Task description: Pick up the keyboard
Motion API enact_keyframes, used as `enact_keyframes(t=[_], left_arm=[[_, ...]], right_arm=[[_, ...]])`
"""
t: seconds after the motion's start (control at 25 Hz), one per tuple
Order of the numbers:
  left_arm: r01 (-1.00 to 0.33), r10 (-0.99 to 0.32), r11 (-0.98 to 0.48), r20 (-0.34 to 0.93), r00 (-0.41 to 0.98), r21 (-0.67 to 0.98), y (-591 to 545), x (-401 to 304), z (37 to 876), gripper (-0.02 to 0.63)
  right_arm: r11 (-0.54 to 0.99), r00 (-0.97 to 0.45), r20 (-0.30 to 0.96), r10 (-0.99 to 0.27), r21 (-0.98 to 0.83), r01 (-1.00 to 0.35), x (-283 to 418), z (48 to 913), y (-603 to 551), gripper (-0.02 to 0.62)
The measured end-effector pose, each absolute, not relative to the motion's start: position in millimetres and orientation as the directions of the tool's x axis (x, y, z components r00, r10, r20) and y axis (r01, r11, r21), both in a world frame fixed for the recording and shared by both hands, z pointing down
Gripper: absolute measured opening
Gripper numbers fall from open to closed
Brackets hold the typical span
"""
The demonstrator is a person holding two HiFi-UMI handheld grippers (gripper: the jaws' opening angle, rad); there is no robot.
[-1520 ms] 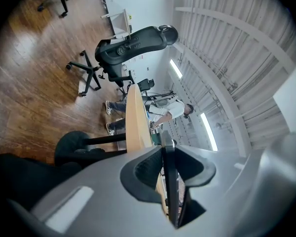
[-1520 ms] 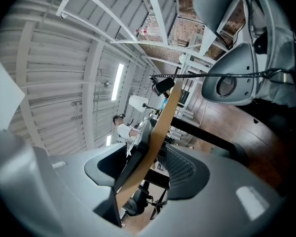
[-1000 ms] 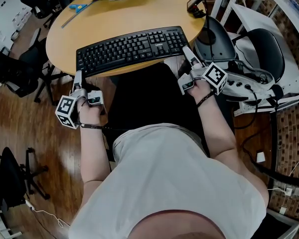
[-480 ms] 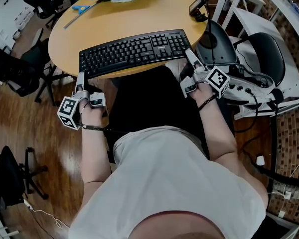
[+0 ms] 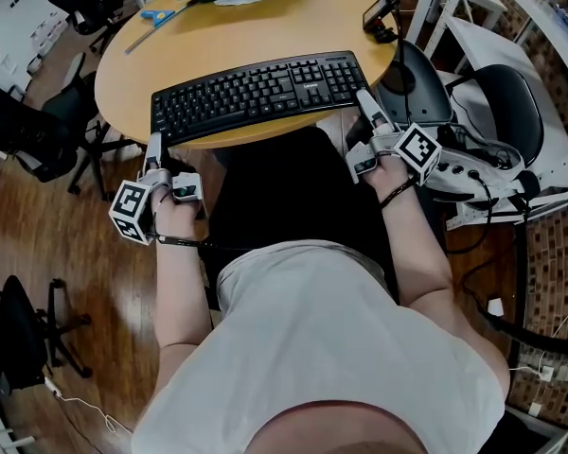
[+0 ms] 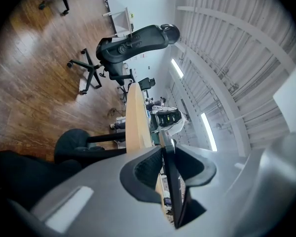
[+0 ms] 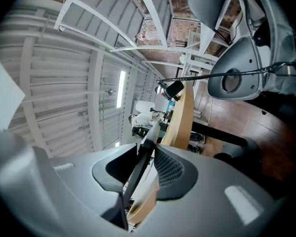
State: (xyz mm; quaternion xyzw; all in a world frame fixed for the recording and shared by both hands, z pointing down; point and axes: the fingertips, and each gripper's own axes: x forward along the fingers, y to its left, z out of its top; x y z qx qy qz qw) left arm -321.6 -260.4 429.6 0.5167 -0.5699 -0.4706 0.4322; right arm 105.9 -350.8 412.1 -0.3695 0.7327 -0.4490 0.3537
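— What do the left gripper's (image 6: 171, 151) jaws have?
— The keyboard (image 5: 256, 91). They are closed on its thin near edge at the left front corner, one jaw above and one below.
— And the right gripper (image 7: 149, 151)?
— The same, clamped on the right front corner.
— Where does the keyboard lie?
— On the round wooden table (image 5: 246, 26), along its near rim, spanning the gap between both grippers.

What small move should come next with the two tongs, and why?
The left tongs and right tongs each appear closed on a corner of the keyboard, which lies flat on the table. So probably lift both together, kept level.
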Motion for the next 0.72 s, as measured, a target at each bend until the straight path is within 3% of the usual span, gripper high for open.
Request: enact_keyframes(t=[0.72], left_arm=[[-0.233,-0.991,-0.070,-0.093,-0.091,0.970,-269,-319,370,0.313]], right_arm=[[0.436,-0.471,-0.294,-0.832,-0.870,-0.228,109,343,-355,0.115]])
